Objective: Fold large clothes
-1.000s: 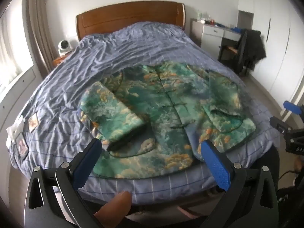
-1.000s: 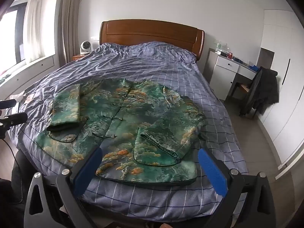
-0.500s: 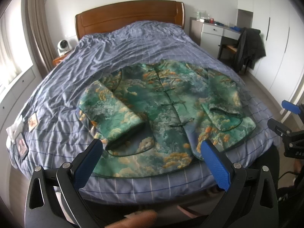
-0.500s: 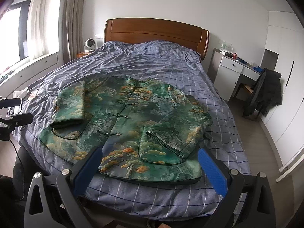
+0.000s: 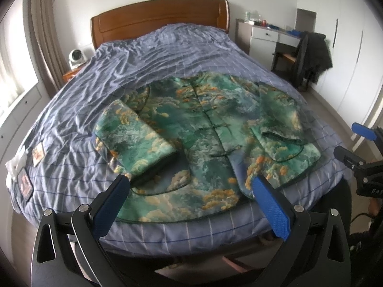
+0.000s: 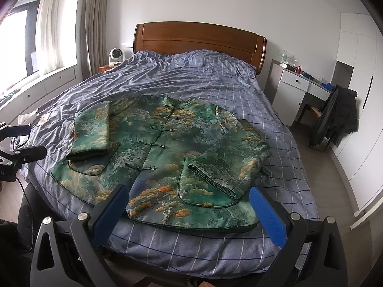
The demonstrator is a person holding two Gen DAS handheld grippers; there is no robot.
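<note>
A green brocade jacket (image 5: 203, 143) (image 6: 162, 153) with orange cloud patterns lies front-up near the foot of the bed, both sleeves folded in over its body. My left gripper (image 5: 191, 191) hovers open above the jacket's hem, nothing between its blue pads. My right gripper (image 6: 189, 198) is open too, held over the hem on the jacket's right side. The right gripper shows at the far right of the left wrist view (image 5: 359, 148); the left gripper shows at the left edge of the right wrist view (image 6: 19, 143).
The bed (image 5: 155, 55) wears a blue checked cover, with a wooden headboard (image 6: 198, 40). Small cards (image 5: 31, 165) lie on its left edge. A white desk (image 6: 296, 88) and a chair with a dark coat (image 6: 337, 117) stand to the right. A small fan (image 6: 116, 56) sits on the nightstand.
Both grippers have drawn back and risen slightly, so the jacket sits a little farther off. The fingertip at the bottom of the left wrist view is gone. The jacket has not moved.
</note>
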